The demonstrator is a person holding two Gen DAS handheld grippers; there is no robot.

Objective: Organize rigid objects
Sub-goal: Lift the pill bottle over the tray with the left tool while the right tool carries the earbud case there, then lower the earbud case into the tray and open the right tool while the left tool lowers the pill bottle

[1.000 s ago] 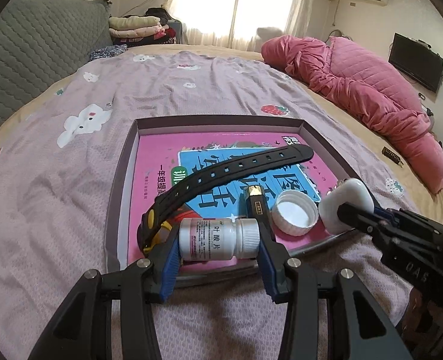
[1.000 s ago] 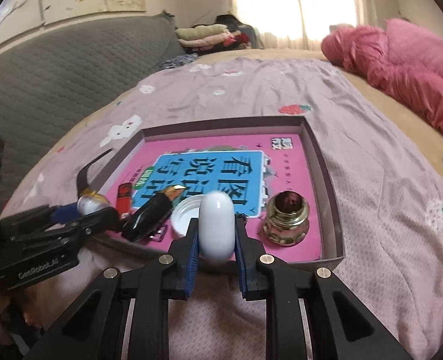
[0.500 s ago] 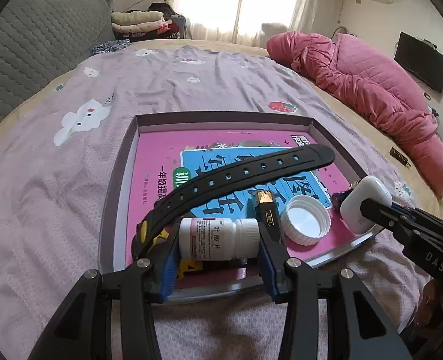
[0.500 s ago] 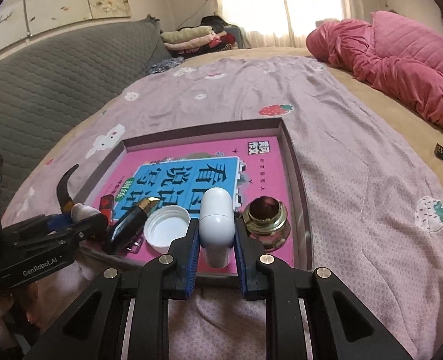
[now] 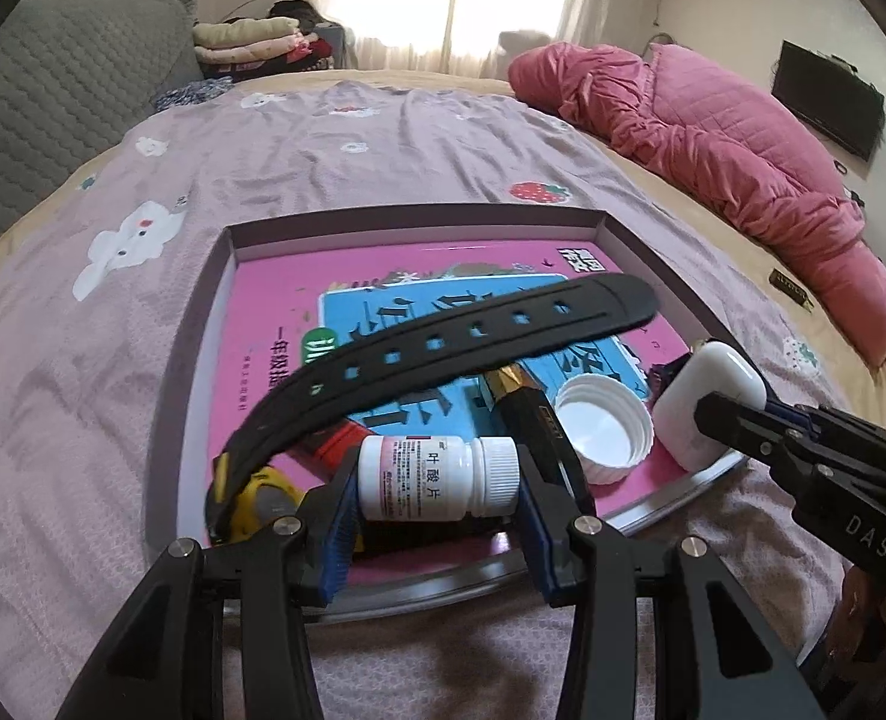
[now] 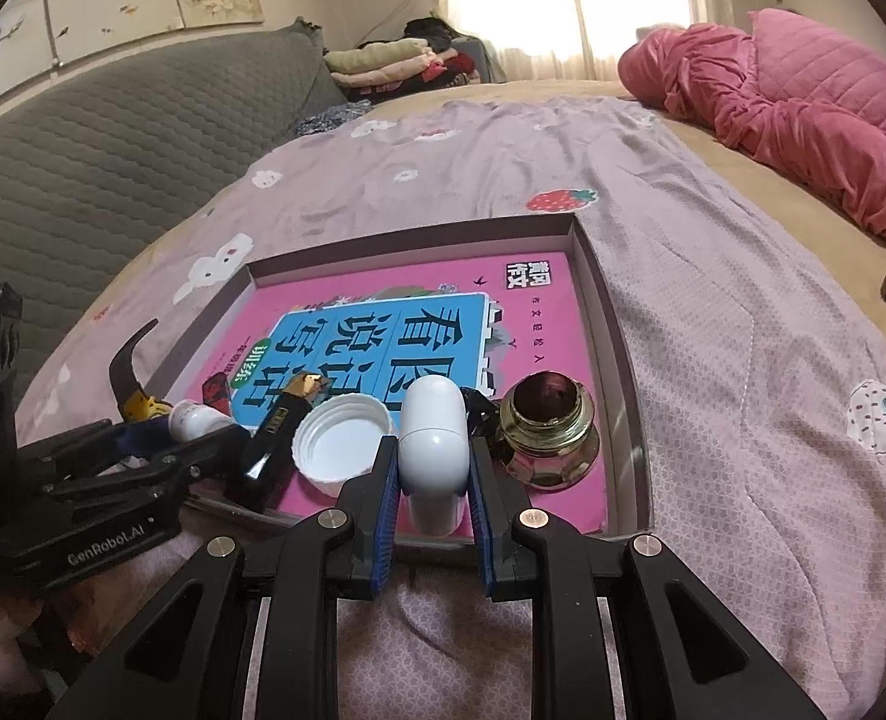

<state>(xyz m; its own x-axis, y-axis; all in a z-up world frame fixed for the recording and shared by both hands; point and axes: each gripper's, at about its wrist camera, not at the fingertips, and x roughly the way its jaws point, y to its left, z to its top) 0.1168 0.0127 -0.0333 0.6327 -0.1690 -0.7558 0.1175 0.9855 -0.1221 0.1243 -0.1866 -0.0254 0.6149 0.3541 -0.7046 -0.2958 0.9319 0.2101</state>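
left gripper (image 5: 437, 483), right gripper (image 6: 432, 459), jaws clamped

The tray's (image 6: 614, 360) 12 o'clock half lay open; strap (image 5: 443, 348), cap (image 6: 342, 443) and brass nut (image 6: 548, 432) crowded its 6 o'clock edge.

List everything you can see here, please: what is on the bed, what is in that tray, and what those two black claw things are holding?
tray: 1, grey-brown rim, on the bed sheet
book: 1, pink with blue panel, flat in the tray
watch strap: 1, black, lying across the book
pill bottle: 1, white, sideways at the tray's near edge
bottle cap: 1, white, open side up on the book
brass fitting: 1, gold, near right corner of the tray
white case: 1, rounded, upright over the tray's near edge
quilt: 1, pink, far right of the bed
left gripper: 1, black, shut on the pill bottle
right gripper: 1, black, shut on the white case
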